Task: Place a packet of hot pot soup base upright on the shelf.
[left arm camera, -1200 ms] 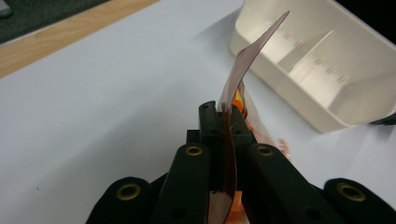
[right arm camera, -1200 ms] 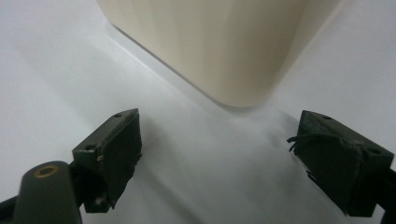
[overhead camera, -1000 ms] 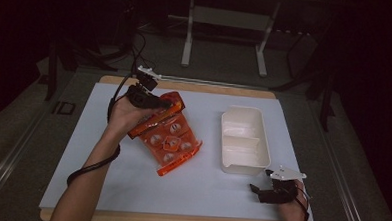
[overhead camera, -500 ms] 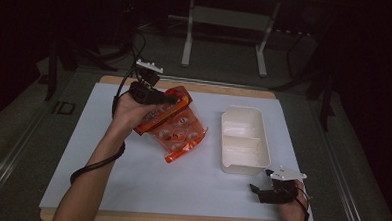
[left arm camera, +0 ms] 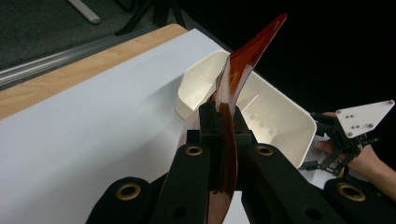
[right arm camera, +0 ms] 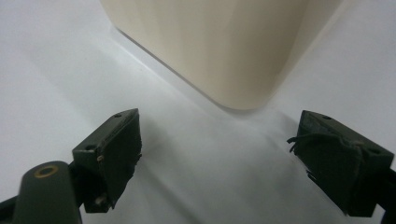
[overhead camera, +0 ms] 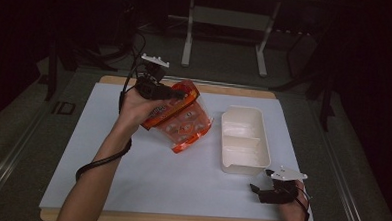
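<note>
Fingers of my left gripper (overhead camera: 177, 95) are clamped flat on the top edge of the orange packet (overhead camera: 181, 121), which I see pinched edge-on between them (left arm camera: 223, 140) in the left gripper view. Below those fingers the packet hangs tilted in the air, clear of the white tabletop (overhead camera: 82, 150), its round pieces showing through the clear front and its lower end pointing toward the cream tray (overhead camera: 244, 141). Just beyond the fingers' tips, past the packet's raised corner, the tray sits on the tabletop with a divider across its inside (left arm camera: 261, 109). Farther right, my right gripper (overhead camera: 261, 189) rests low at the near edge of the tabletop, fingers spread wide with nothing between them. One rounded corner of the tray (right arm camera: 219, 51) lies straight ahead of those parted fingers (right arm camera: 114, 149), near but not touching.
</note>
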The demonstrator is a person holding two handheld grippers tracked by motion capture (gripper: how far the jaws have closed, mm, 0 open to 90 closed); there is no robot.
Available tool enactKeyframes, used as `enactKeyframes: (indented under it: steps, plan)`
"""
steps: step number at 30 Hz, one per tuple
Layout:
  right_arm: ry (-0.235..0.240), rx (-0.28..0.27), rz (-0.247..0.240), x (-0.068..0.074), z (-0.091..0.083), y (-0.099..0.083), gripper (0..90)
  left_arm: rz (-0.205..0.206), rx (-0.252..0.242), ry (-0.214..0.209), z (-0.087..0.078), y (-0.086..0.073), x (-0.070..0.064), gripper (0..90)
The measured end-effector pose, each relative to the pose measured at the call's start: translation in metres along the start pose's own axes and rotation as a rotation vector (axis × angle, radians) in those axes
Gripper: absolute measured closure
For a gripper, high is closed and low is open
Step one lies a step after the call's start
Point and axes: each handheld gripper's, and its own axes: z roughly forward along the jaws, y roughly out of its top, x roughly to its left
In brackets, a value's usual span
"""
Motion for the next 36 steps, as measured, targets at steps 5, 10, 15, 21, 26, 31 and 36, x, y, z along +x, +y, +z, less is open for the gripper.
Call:
enactKeyframes:
  steps: [5, 10, 15, 21, 26, 31, 36]
  plan:
    - [0.007, -0.014, 0.008, -0.001, -0.001, 0.0, 14.4, 0.001, -0.019, -0.01, 0.0, 0.003, -0.002, 90.0]
    - [0.007, -0.014, 0.008, -0.001, -0.001, -0.001, 14.4, 0.0, -0.028, -0.005, 0.0, 0.007, -0.003, 90.0]
    - [0.007, -0.017, 0.01, -0.002, -0.002, -0.001, 14.4, -0.005, -0.043, -0.008, -0.001, 0.01, -0.005, 90.0]
    - [0.008, -0.017, 0.012, -0.002, -0.002, -0.001, 14.4, -0.006, -0.052, -0.009, 0.0, 0.015, -0.006, 90.0]
    - [0.009, -0.019, 0.013, -0.002, -0.002, -0.001, 14.4, -0.002, -0.055, -0.008, 0.001, 0.018, -0.008, 90.0]
    - [0.01, -0.02, 0.012, -0.002, -0.002, -0.001, 14.4, -0.006, -0.061, -0.007, 0.002, 0.023, -0.01, 90.0]
    - [0.011, -0.021, 0.014, -0.002, -0.002, -0.001, 14.4, 0.001, -0.063, -0.004, 0.002, 0.029, -0.013, 90.0]
